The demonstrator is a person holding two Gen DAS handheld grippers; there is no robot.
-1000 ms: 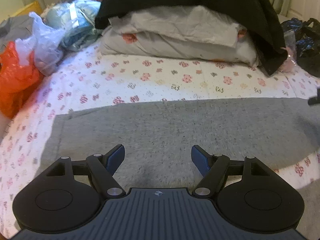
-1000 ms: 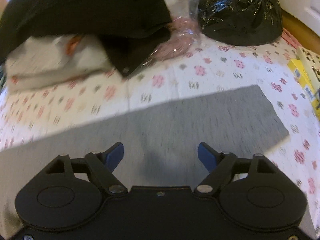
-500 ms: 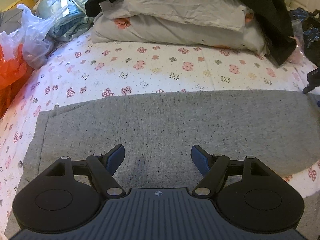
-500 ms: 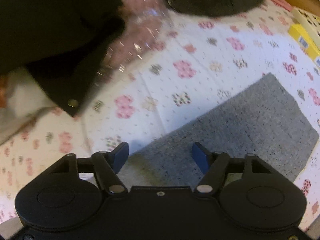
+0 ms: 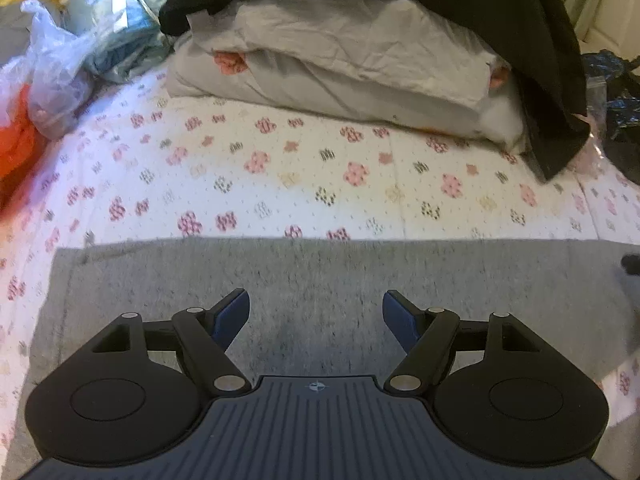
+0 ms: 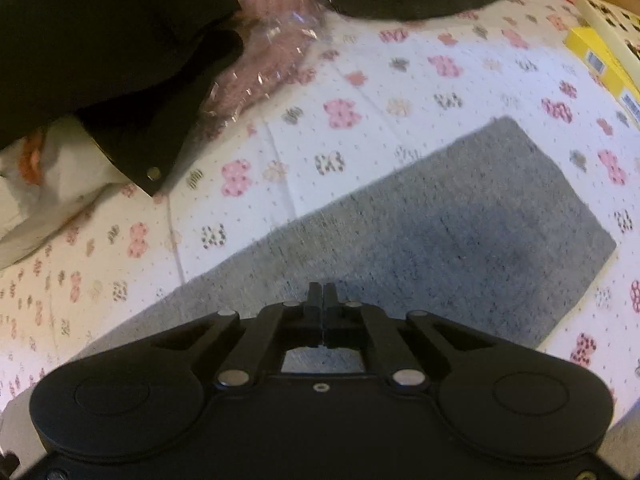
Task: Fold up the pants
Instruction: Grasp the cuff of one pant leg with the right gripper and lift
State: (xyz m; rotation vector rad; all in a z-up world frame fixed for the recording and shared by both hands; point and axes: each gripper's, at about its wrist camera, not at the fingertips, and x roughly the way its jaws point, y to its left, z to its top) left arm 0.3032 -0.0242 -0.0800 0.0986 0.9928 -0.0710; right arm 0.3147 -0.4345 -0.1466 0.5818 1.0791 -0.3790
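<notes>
My right claw (image 6: 322, 296) has just snapped closed; fabric between the pads, can't tell. The grey pants (image 6: 460, 232) run off toward 2 o'clock from it, while my left claw (image 5: 316, 316) hangs wide open, holding nothing, over the pants with their long axis lying 9-to-3.

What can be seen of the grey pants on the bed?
The pants are heather-grey knit, like sweatpants fabric, lying flat on the flowered sheet in a long, smooth band. In the right wrist view one end shows as a neat rectangle with squared corners. The left hand-held gripper hangs open over the cloth. The right hand-held gripper has just been closing and its jaws now stand together above the pants; whether cloth is pinched between them cannot be told.
</notes>
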